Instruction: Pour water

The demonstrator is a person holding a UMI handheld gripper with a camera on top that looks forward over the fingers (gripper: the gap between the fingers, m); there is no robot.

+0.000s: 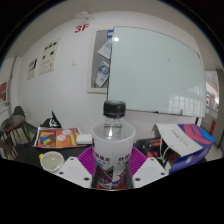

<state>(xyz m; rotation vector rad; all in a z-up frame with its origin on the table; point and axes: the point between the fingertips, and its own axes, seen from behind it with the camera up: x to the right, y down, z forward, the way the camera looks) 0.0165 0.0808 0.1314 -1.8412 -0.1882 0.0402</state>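
Observation:
A clear plastic water bottle (112, 140) with a pale cap and a printed label stands upright between my two fingers. Both magenta pads (86, 162) press on its lower body, so my gripper (110, 172) is shut on it and holds it above the table (80, 140). The bottle's base is hidden between the fingers. No cup or other vessel for the water shows in this view.
A table beyond the bottle carries a colourful sheet (57, 138) at the left and stacked books and a blue box (185, 140) at the right. A large whiteboard (155, 70) hangs on the wall behind. Chairs (14, 128) stand at the far left.

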